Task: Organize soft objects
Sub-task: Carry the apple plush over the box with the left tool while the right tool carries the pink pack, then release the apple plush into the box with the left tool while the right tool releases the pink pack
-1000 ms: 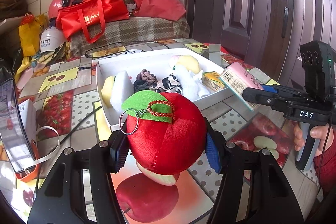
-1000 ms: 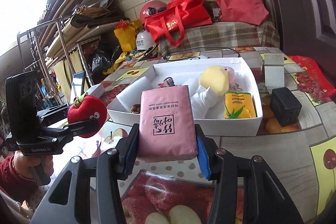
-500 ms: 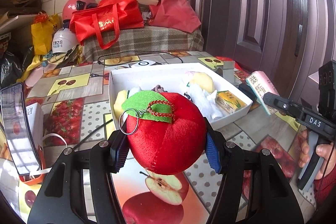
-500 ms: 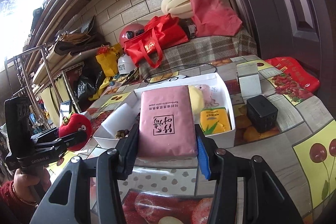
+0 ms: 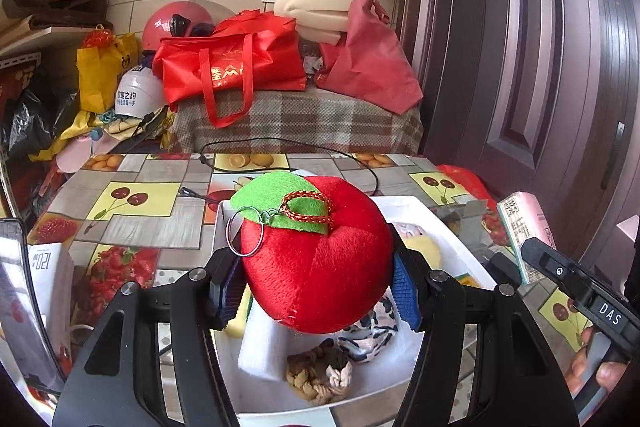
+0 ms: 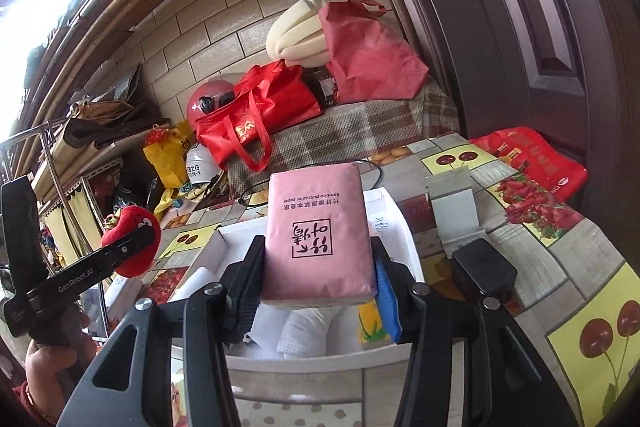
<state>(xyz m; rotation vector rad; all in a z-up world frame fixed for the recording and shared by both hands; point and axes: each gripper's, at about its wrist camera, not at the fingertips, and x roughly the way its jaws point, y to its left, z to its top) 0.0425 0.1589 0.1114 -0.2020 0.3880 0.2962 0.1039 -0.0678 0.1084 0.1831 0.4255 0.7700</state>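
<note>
We are now holding both claws over the white box instead of short of it, left claw squeezing the plush apple, right claw clamping the pink tissue pack, only the left view showing the braided rope toy at 6 o'clock.

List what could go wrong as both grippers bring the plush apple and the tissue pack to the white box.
1. The box already holds a sponge, rope knot and other soft items; the plush apple may land on top and roll out.
2. Both grippers converge on one box, so the left gripper and right gripper with the tissue pack could collide.
</note>
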